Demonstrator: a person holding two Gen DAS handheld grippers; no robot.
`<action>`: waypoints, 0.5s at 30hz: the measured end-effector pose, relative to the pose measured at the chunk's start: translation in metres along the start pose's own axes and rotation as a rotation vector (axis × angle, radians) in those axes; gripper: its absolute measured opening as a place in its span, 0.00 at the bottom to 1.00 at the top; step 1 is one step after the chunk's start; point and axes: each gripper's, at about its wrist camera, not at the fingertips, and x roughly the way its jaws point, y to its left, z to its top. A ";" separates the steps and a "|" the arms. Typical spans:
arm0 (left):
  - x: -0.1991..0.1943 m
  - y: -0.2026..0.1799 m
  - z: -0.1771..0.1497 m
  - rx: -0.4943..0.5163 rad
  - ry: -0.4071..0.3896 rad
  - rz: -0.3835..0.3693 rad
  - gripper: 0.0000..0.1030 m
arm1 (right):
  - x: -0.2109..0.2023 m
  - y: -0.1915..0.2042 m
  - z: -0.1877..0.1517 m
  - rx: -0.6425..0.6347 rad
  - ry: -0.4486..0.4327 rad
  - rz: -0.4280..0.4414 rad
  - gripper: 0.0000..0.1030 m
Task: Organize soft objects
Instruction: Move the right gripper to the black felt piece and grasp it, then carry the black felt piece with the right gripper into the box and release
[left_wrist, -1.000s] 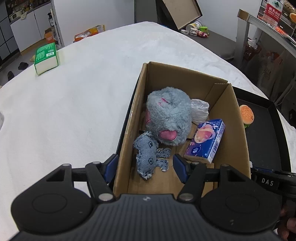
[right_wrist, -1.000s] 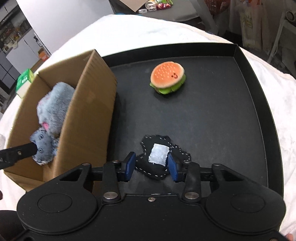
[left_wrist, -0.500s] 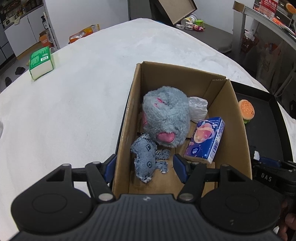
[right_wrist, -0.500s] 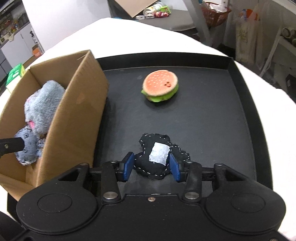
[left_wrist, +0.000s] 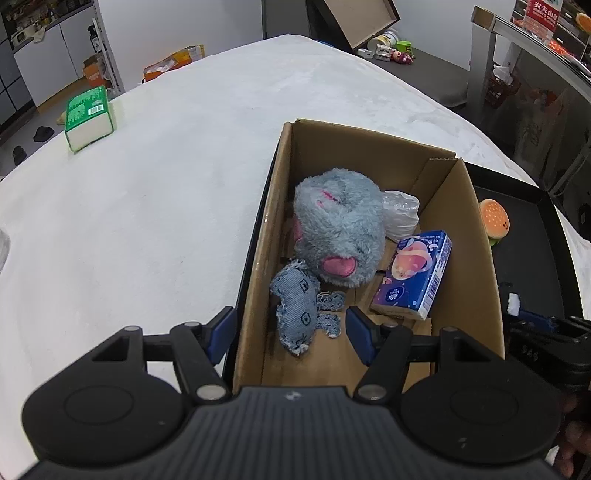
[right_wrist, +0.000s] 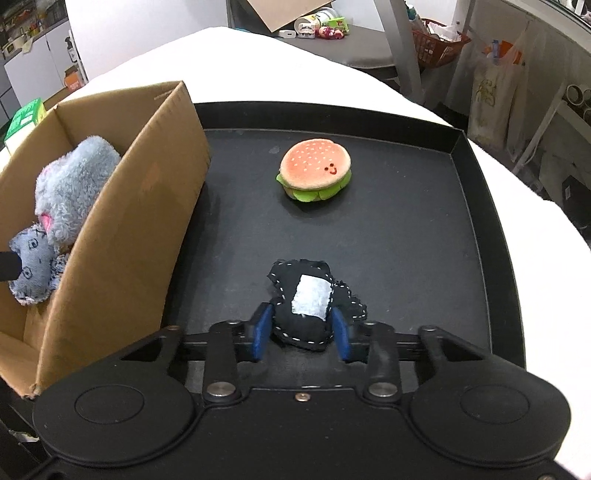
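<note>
My right gripper (right_wrist: 301, 330) is low over the black tray (right_wrist: 480, 206), its jaws closing on a black fabric toy (right_wrist: 308, 299) with white stitching and a white patch; both pads touch the toy's sides. A burger plush (right_wrist: 316, 170) lies farther back on the tray. The cardboard box (left_wrist: 480, 258) holds a grey fluffy plush (left_wrist: 338, 225), a denim toy (left_wrist: 295, 306), a blue tissue pack (left_wrist: 413, 273) and a clear plastic bag (left_wrist: 400, 210). My left gripper (left_wrist: 291, 336) is open and straddles the box's near left wall, one finger inside, one outside.
Box and tray sit side by side on a white cloth-covered table (left_wrist: 147, 206). A green pack (left_wrist: 88, 118) lies at the table's far left. Shelves, a basket and hanging bags stand beyond the table on the right.
The right jaws have narrowed onto the black toy, and the right gripper has rolled a little. The left gripper has stayed over the box corner.
</note>
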 end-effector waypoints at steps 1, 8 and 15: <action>-0.001 0.000 0.000 -0.001 -0.003 0.001 0.62 | -0.002 -0.001 0.001 0.004 -0.002 0.004 0.25; -0.011 0.005 -0.001 -0.018 -0.014 -0.001 0.62 | -0.020 -0.008 0.007 0.021 -0.039 0.028 0.17; -0.020 0.012 -0.003 -0.042 -0.022 -0.007 0.62 | -0.046 -0.012 0.017 0.047 -0.086 0.087 0.16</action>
